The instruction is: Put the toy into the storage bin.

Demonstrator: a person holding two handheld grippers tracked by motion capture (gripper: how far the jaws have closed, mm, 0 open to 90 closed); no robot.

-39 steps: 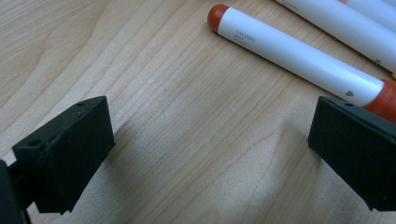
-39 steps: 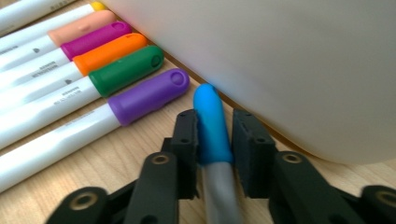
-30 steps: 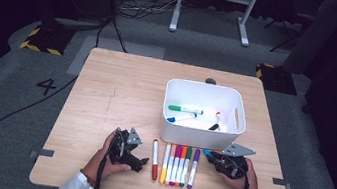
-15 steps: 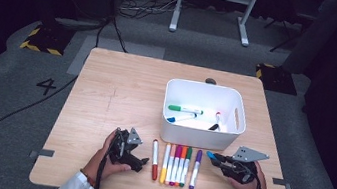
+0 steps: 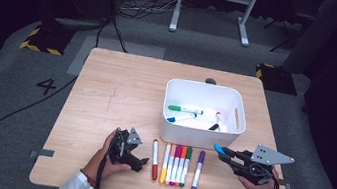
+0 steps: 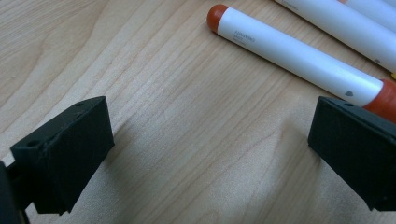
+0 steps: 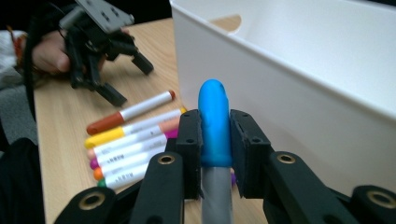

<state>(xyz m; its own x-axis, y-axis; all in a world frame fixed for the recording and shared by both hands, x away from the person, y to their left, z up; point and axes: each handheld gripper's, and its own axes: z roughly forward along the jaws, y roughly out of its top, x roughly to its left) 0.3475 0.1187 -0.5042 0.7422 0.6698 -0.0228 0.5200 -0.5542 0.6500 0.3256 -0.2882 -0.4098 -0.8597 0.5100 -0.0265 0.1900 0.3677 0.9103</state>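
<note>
The tabletop is pale wood, with a white bin on its right half. In the bin lie a green marker, a blue one and two more by the right wall. In front of the bin, on the near edge, sits a row of markers side by side: red at the left, then yellow, purple, orange and green close together, and a purple one a little apart at the right.

The left tool rests low on the tabletop just left of the red marker, its jaws spread wide with bare wood between them. The red marker's cap lies right by one jaw, but I cannot tell if they touch.

The right tool is clamped on a blue marker, gripping it near the blue cap, which sticks out past the jaws. In the high view it is held above the tabletop, just off the bin's near right corner, cap aimed toward the bin.

The work looks like sorting markers into the bin, and this one seems to be mid-carry. The next move would call for raising the marker over the near wall, bringing it above the open space inside, then spreading the jaws to drop it.
</note>
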